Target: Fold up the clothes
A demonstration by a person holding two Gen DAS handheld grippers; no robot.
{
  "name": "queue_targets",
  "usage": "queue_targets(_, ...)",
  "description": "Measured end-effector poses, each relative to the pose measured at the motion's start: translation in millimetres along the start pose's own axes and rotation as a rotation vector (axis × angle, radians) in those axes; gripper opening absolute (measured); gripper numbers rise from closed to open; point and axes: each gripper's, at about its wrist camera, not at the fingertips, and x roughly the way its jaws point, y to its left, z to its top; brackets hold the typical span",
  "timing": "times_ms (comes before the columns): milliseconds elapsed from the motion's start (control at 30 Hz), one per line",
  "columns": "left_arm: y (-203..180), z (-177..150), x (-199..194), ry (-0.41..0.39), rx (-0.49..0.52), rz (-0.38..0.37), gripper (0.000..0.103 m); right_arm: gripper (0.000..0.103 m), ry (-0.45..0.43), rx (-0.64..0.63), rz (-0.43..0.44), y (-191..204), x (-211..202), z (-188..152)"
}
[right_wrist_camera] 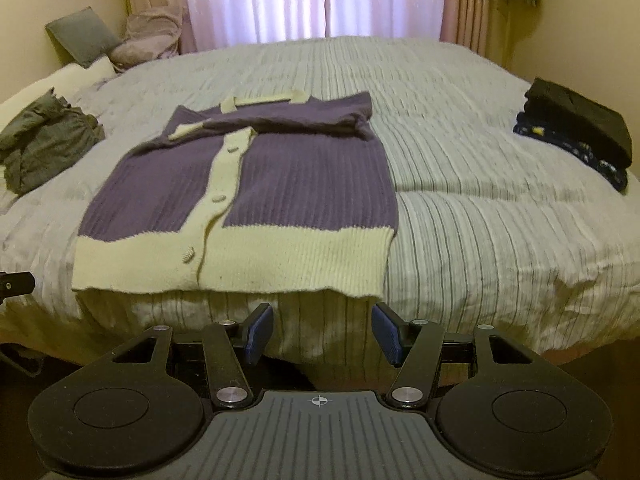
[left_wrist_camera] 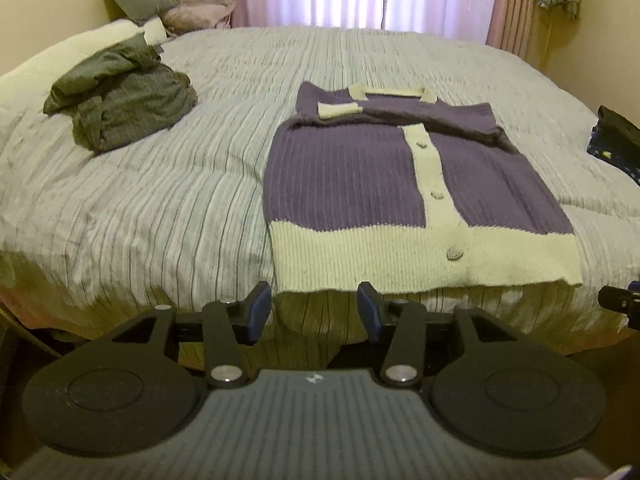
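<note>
Both tongs hang off the bed's near edge, each with its jaws apart and nothing between them: the left gripper (left_wrist_camera: 314, 308) sits just short of the cream hem's left half, the right gripper (right_wrist_camera: 322, 332) just short of the hem's right corner. Just ahead of them the purple cardigan (left_wrist_camera: 344, 168) lies face up and buttoned on the striped bedspread (left_wrist_camera: 160, 200), its cream hem (right_wrist_camera: 240, 260) running along the mattress edge. Farther ahead, the sleeves are already crossed over the chest, one cream cuff (left_wrist_camera: 340, 110) lying just below the collar (left_wrist_camera: 384, 94). So the sides look folded in and the body still lies at full length; the likely step is bringing hem to collar. To do it well, I would pinch each hem corner through both knit layers, lift evenly and lay it square on the shoulders, since thick knit sags and skews. Far left of the tongs lies a crumpled grey garment (left_wrist_camera: 120, 108); far right, a dark folded stack (right_wrist_camera: 580, 128).
</note>
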Motion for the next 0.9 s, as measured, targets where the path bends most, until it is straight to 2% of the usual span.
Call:
queue_targets(467, -8.9, 2.8, -1.8, 0.000, 0.019, 0.004, 0.046, 0.058, -0.020, -0.017, 0.010, 2.3, 0.1, 9.2)
queue_targets(900, -10.1, -1.0, 11.0, 0.031, 0.036, -0.029, 0.046, 0.058, -0.014, -0.025, -0.005, 4.3, 3.6, 12.6)
